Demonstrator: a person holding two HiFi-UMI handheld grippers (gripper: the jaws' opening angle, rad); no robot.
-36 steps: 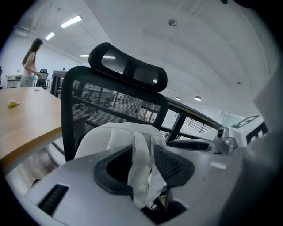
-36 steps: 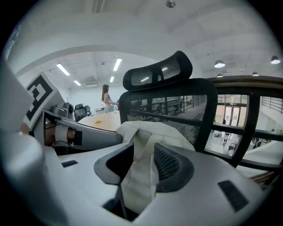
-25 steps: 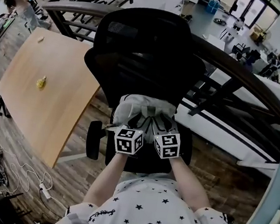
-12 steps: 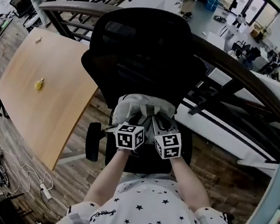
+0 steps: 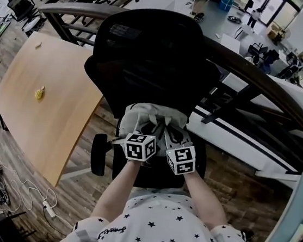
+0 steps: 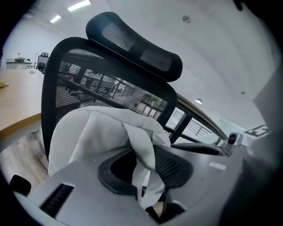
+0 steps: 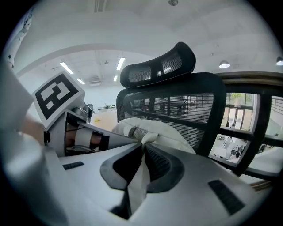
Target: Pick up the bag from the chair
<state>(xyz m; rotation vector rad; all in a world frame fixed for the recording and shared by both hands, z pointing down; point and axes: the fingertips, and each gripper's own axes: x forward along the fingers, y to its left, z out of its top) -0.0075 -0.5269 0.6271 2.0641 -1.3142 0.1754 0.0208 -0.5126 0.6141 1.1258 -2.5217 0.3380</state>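
A pale grey fabric bag (image 5: pixel 154 117) sits on the seat of a black mesh office chair (image 5: pixel 154 52), against its backrest. Both grippers reach into the bag's front from the near side. My right gripper (image 7: pixel 142 165) has just been closing and is shut on a flat bag strap (image 7: pixel 138 183) that runs down between its pads. My left gripper (image 6: pixel 143 165) has also been closing. The other strap (image 6: pixel 140 145) hangs loosely between its jaws, which still stand apart. In the head view the left gripper (image 5: pixel 151 128) and right gripper (image 5: pixel 173 133) lie side by side on the bag.
A curved wooden table (image 5: pixel 38 109) stands left of the chair, with a small yellow object (image 5: pixel 38 93) on it. A dark railing (image 5: pixel 266 77) runs behind the chair. Cables (image 5: pixel 22 189) lie on the wood floor at lower left. The chair's armrest (image 5: pixel 98 154) is just left of my left arm.
The left gripper's marker cube has edged slightly toward the bag. The right gripper stays in place. The bag has not left the seat.
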